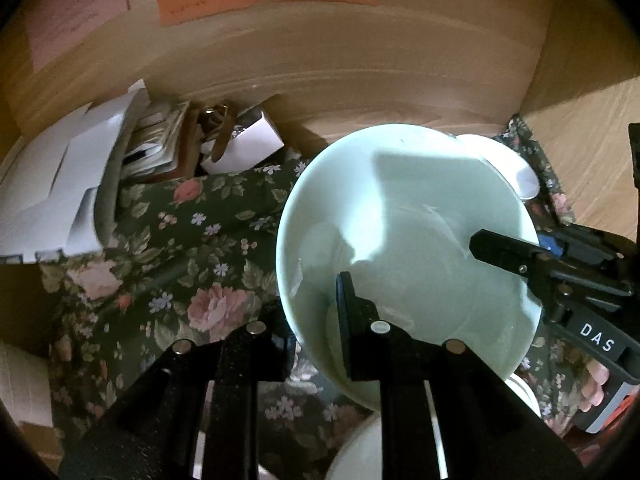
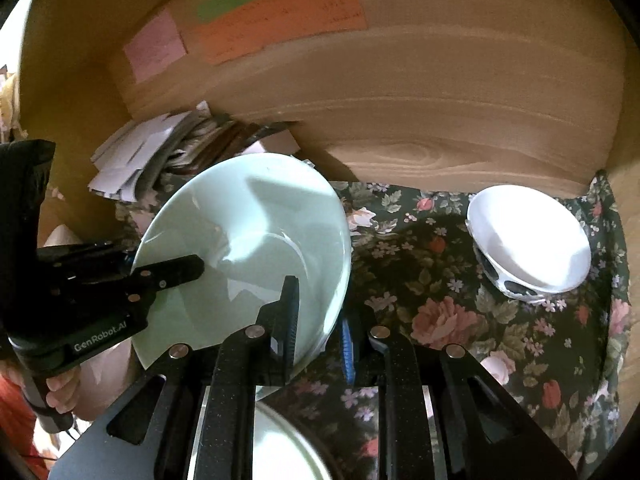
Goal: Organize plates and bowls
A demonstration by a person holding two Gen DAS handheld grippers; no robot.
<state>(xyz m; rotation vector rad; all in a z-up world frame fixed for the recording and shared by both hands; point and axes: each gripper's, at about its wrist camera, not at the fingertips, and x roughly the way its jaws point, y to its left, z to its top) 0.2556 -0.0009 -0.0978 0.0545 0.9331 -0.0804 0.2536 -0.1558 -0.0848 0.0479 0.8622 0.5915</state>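
Observation:
A pale green deep plate [image 1: 400,208] [image 2: 248,216] hangs tilted above a floral cloth, held from two sides. In the left wrist view my left gripper [image 1: 312,300] is shut on its near-left rim, one finger inside the plate and one outside. My right gripper [image 1: 516,246] [image 2: 318,300] is shut on the opposite rim. The left gripper [image 2: 168,260] also shows in the right wrist view, with a hand under it. A white bowl with black spots [image 2: 528,236] [image 1: 504,160] sits on the cloth at the right. Part of a white plate [image 2: 280,448] [image 1: 360,448] lies below the grippers.
The floral cloth [image 1: 200,240] [image 2: 440,280] covers a shelf boxed in by wooden walls [image 1: 360,60] at the back and sides. A pile of papers and envelopes [image 1: 60,184] [image 2: 136,156] fills the back left corner. Coloured notes [image 2: 280,16] stick to the back wall.

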